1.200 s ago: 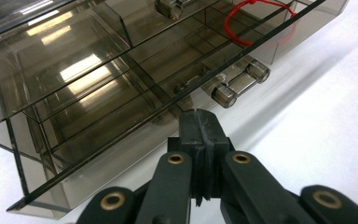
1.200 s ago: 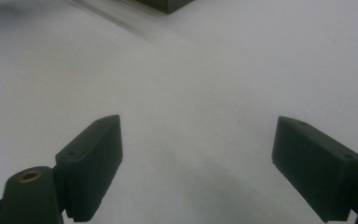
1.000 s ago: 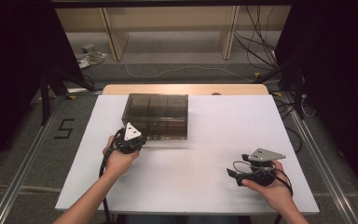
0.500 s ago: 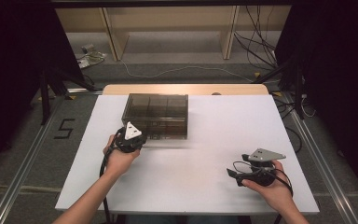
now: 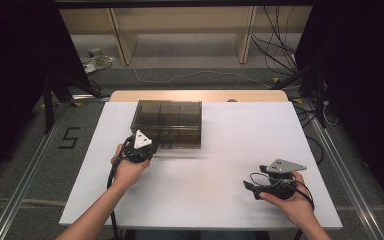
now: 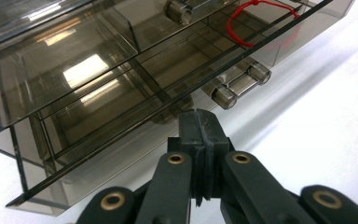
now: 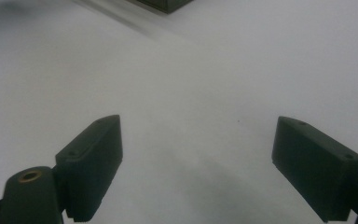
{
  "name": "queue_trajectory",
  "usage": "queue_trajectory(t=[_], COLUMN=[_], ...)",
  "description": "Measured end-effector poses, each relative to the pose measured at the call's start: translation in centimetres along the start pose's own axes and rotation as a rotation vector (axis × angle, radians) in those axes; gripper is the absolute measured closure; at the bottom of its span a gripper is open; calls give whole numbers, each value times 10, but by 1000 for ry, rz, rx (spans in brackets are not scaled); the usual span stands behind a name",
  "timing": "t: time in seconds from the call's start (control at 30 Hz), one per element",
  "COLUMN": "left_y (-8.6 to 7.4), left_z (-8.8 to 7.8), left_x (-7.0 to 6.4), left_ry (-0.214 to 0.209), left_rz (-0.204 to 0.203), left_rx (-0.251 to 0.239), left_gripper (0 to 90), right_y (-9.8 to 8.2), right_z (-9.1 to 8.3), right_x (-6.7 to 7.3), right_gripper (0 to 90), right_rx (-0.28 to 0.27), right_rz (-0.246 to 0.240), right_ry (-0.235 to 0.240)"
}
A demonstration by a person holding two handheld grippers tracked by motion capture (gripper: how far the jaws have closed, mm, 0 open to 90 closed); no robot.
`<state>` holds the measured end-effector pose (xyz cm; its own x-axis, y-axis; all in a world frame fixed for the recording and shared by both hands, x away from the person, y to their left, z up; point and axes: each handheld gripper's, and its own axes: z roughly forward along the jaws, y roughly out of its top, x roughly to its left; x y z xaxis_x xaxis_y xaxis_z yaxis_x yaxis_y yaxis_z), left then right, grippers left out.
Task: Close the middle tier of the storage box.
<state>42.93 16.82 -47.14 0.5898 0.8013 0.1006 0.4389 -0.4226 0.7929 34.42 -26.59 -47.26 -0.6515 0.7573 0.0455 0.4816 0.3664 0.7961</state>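
Smoky glare blurs what lies inside the dark transparent plastic compartment box [image 6: 135,70], apart from a red cord loop [image 6: 261,23]. Your left gripper [image 6: 200,128], jaws pressed together, sits at its front edge; your right gripper [image 7: 198,163] gapes wide, well apart.

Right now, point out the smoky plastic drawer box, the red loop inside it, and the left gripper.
smoky plastic drawer box [image 5: 170,116], high view, on its top panel.
red loop [image 6: 242,23], left gripper view, on its left curve, seen through the clear front.
left gripper [image 6: 200,122], left gripper view, at the tips of its shut jaws.
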Motion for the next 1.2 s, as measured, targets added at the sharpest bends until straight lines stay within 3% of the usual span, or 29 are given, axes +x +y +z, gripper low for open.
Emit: queue_trajectory(t=[1.2], left_y=[4], left_z=[4], left_x=[7], left_ry=[6], left_rz=[-11], left_rx=[6], left_gripper=[898], right_y=[0], right_z=[0], right_x=[0], right_gripper=[168], right_rx=[2], right_rz=[-3], right_ry=[2])
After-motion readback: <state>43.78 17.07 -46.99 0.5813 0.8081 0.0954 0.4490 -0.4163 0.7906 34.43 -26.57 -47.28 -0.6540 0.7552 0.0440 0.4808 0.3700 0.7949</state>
